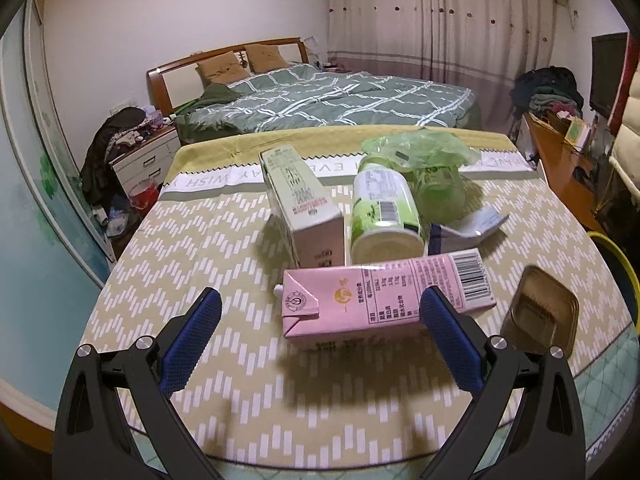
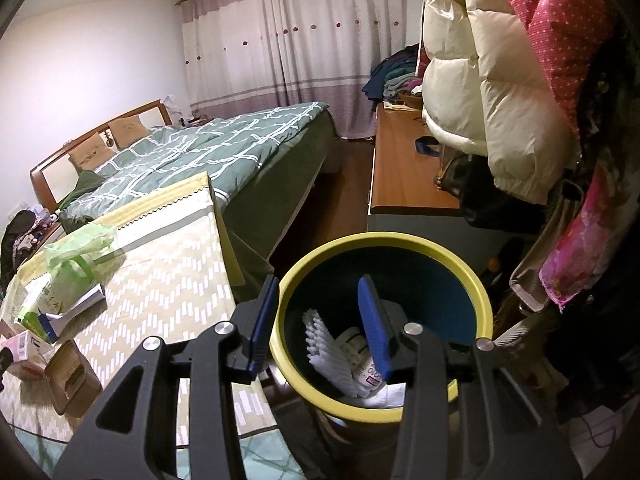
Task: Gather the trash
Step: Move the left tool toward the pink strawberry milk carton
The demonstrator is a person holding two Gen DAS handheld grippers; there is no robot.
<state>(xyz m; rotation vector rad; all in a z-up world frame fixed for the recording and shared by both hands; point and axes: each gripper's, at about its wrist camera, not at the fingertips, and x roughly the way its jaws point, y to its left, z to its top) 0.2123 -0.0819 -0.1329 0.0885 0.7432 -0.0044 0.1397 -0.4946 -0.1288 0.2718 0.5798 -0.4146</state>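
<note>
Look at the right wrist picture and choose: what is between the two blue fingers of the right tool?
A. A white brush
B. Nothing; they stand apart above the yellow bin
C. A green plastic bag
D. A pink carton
B: the right tool has its fingers apart with nothing gripped, over the yellow bin; the white brush lies down inside the bin, below the fingers.

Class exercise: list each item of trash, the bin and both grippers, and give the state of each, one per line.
Pink carton: lying flat on the table.
Beige carton: lying on its side.
Green-and-white cup: tipped over.
Green plastic bag: crumpled.
Brown tray: tilted, empty.
Yellow-rimmed bin: open, holding trash.
Left gripper: open.
Right gripper: open, empty, over the bin.
</note>
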